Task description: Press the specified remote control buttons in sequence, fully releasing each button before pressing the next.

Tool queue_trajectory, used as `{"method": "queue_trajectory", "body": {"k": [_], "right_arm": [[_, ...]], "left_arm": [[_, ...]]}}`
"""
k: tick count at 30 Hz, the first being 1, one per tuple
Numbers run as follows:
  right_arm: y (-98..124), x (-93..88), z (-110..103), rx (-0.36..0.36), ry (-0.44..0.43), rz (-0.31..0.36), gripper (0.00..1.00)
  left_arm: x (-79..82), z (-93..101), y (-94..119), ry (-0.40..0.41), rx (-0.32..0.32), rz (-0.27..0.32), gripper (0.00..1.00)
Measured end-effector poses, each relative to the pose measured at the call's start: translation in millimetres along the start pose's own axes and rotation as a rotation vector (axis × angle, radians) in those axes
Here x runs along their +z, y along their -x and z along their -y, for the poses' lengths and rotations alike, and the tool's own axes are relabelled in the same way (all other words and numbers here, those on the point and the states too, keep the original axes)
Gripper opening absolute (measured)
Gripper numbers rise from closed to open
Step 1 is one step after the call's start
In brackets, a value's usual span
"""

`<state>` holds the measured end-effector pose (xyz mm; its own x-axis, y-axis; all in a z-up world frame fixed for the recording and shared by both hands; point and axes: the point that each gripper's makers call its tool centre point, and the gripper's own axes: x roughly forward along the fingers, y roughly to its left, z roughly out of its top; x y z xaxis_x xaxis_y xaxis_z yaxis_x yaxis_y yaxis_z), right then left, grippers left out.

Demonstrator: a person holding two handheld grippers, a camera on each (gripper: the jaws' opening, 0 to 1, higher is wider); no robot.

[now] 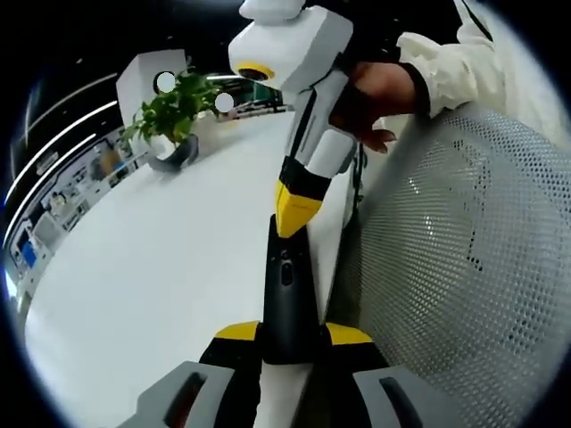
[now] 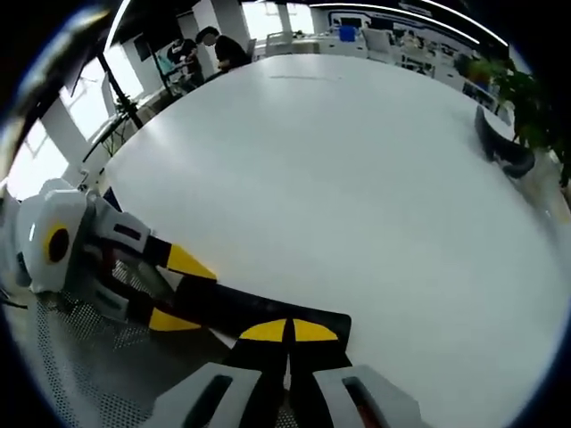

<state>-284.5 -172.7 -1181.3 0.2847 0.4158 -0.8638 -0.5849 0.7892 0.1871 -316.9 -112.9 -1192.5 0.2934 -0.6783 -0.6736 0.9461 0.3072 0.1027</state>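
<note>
Firmly, left claw (image 1: 290,343) clamps slim matte black remote (image 1: 287,285) over smooth white table (image 1: 161,267)

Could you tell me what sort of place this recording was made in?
Probably an open-plan office or lab: a large white table, a potted plant at its far end, a mesh office chair, and people at desks behind.

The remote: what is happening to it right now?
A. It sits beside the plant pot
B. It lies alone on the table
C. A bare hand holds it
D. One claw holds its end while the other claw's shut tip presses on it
D: the left claw grips the near end of the black remote, and the right claw, jaws together, touches its top.
</note>
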Motion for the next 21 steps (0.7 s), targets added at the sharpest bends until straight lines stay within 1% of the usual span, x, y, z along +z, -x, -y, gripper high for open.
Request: {"method": "queue_trajectory", "body": {"k": [2, 5, 7, 9, 10, 12, 17, 20, 21], "right_arm": [[0.2, 0.9, 1.2, 0.018, -0.022, -0.001, 0.00], [0.9, 0.1, 0.3, 0.034, -0.031, 0.005, 0.00], [0.8, 0.3, -0.3, 0.032, -0.041, 0.017, 0.00], [-0.2, 1.5, -1.1, 0.037, -0.031, 0.011, 0.00], [-0.2, 1.6, -1.4, 0.039, -0.026, 0.007, 0.00], [-0.3, 1.4, -1.9, 0.037, -0.021, 0.009, 0.00], [-1.5, 1.5, -2.3, 0.023, 0.007, 0.009, 0.00], [-1.4, 1.5, -1.9, 0.026, 0.003, 0.014, 0.00], [-1.5, 1.7, -2.1, 0.028, 0.002, 0.013, 0.00]], "left_arm": [[0.7, 0.1, 0.3, 0.011, -0.005, -0.002, 0.26], [1.0, 0.2, 1.0, 0.035, -0.010, 0.002, 0.26], [3.1, 1.0, 2.1, 0.114, -0.020, 0.026, 0.26], [5.3, -1.7, 2.6, 0.186, -0.029, 0.045, 0.25], [3.7, -2.5, 3.3, 0.206, -0.025, 0.037, 0.25], [3.1, -2.3, 2.5, 0.183, -0.023, 0.038, 0.24], [2.6, -2.1, 3.0, 0.190, -0.025, 0.045, 0.24], [2.6, -1.9, 3.1, 0.196, -0.029, 0.046, 0.24], [2.6, -1.6, 3.0, 0.185, -0.032, 0.042, 0.24]]}}
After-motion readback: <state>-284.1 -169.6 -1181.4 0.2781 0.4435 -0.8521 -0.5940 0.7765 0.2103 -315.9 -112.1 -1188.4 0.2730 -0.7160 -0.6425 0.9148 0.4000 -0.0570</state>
